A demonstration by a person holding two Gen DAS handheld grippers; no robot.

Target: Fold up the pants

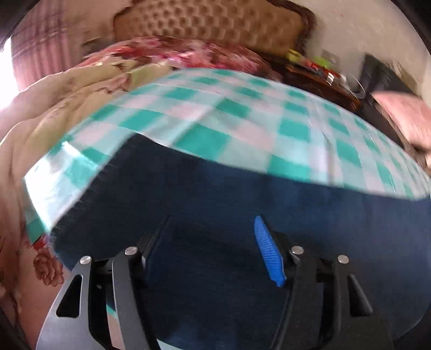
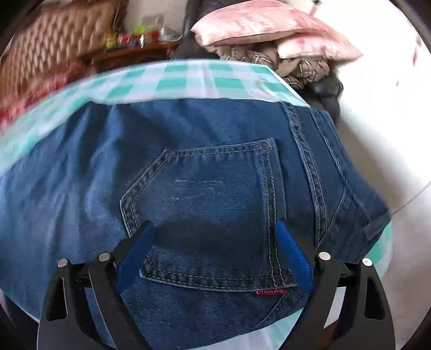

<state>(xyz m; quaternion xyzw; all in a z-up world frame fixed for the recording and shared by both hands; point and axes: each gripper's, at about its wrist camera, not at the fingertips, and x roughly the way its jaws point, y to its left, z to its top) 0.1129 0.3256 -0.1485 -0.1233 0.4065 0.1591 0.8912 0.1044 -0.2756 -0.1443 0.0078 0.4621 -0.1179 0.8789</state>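
Dark blue denim pants (image 2: 188, 167) lie flat on a table with a green and white checked cloth (image 2: 172, 78). In the right wrist view a back pocket (image 2: 210, 204) with a small red tag faces up, waistband to the right. My right gripper (image 2: 215, 228) is open, its blue pads (image 2: 293, 255) on either side of the pocket, just above the cloth. In the left wrist view the pants (image 1: 242, 204) look darker and blurred. My left gripper (image 1: 212, 226) is open over the denim, nothing between its fingers.
A tufted brown headboard (image 1: 210, 21) and floral bedding (image 1: 167, 51) lie behind the table. A wooden side table (image 2: 129, 53) holds small colourful items. Pink pillows (image 2: 269, 27) and plaid fabric are piled on a dark chair at the right. The table edge is near.
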